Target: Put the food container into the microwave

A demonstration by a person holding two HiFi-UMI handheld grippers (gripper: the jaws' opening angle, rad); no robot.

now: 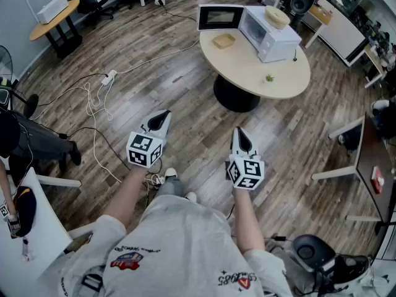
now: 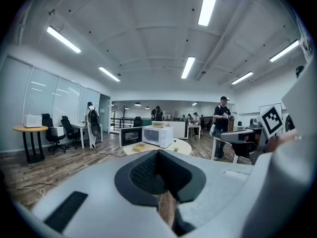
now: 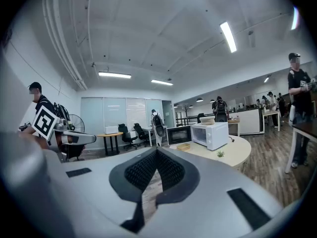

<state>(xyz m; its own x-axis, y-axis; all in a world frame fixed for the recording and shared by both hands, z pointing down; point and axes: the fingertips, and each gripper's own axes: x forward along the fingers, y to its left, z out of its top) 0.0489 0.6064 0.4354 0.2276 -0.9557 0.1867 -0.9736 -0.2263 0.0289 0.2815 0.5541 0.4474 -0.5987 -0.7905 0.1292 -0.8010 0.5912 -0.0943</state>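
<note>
Gripping nothing: closed left tongs [image 1: 163,116], closed right tongs [image 1: 238,135], well short of worktop [image 1: 260,79]. Step closer, open one, take food container [image 1: 224,40] by rim, keep level into microwave [image 1: 269,33].

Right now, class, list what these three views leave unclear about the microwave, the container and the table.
- Microwave cavity: too small in the head view to see inside.
- Food container contents: too small in every view.
- Green item on the table: too small to identify.
</note>
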